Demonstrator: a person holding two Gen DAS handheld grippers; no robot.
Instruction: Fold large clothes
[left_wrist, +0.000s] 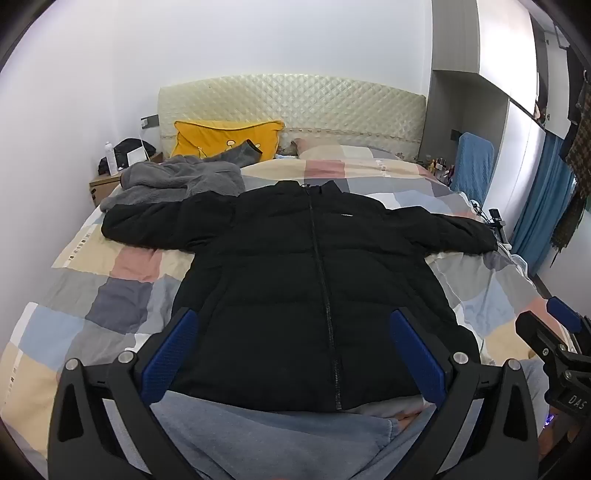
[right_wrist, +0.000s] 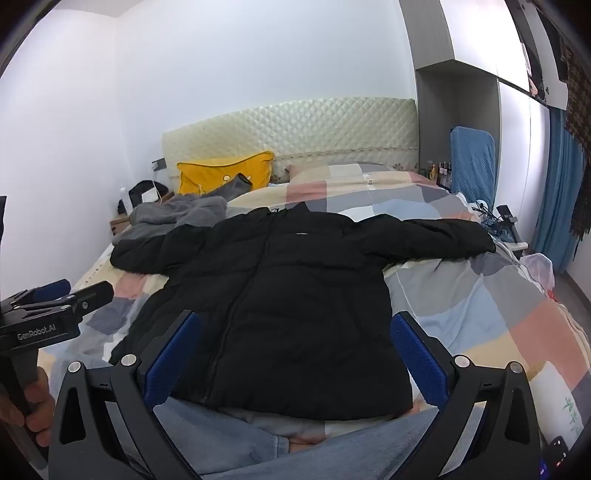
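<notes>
The fold had not begun — the black puffer jacket (left_wrist: 295, 280) lay front-up and zipped on the bed (left_wrist: 92, 295), sleeves spread wide to either side, collar toward the headboard (left_wrist: 295, 110), hem at the near edge. Both tools hung above that hem, touching nothing. The left hand-held gripper (left_wrist: 295, 354) stood with its jaws wide apart and empty; the right hand-held gripper (right_wrist: 295, 354) likewise gaped with nothing between its pads. The next move, as I judged it, called for each to reach out to a sleeve and bring it across the chest, pinching only the cuff so the thick padding would not bunch.

The bed wore a patchwork duvet in pastel squares. A grey fleece garment (left_wrist: 177, 181) lay crumpled near the left sleeve — a yellow pillow (left_wrist: 225, 140) behind it, white walls around, blue curtains (right_wrist: 557, 184) to the right.
</notes>
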